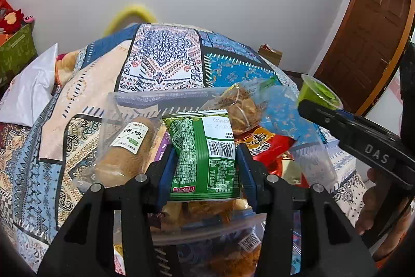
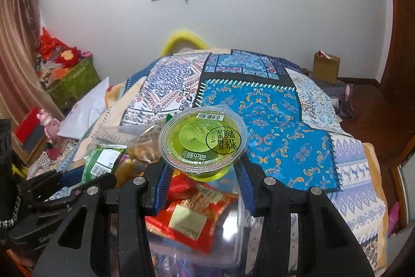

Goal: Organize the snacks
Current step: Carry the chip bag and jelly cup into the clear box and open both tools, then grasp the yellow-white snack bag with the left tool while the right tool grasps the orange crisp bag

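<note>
My left gripper (image 1: 206,160) is shut on a green snack packet (image 1: 205,155) and holds it over a clear plastic bin (image 1: 135,98) full of snacks. The bin holds a wrapped bread loaf (image 1: 127,149), a bag of fried chips (image 1: 241,108) and a red packet (image 1: 264,144). My right gripper (image 2: 203,168) is shut on a green jelly cup (image 2: 202,142) and holds it above the bin's right side, over the red packet (image 2: 186,217). The cup also shows in the left wrist view (image 1: 319,92), and the green packet in the right wrist view (image 2: 101,162).
The bin sits on a bed with a patterned blue patchwork quilt (image 2: 272,116). A white pillow (image 1: 28,92) lies at the left. A green box (image 2: 72,85) with red toys stands by the wall at the left, and a cardboard box (image 2: 325,66) on the floor at the right.
</note>
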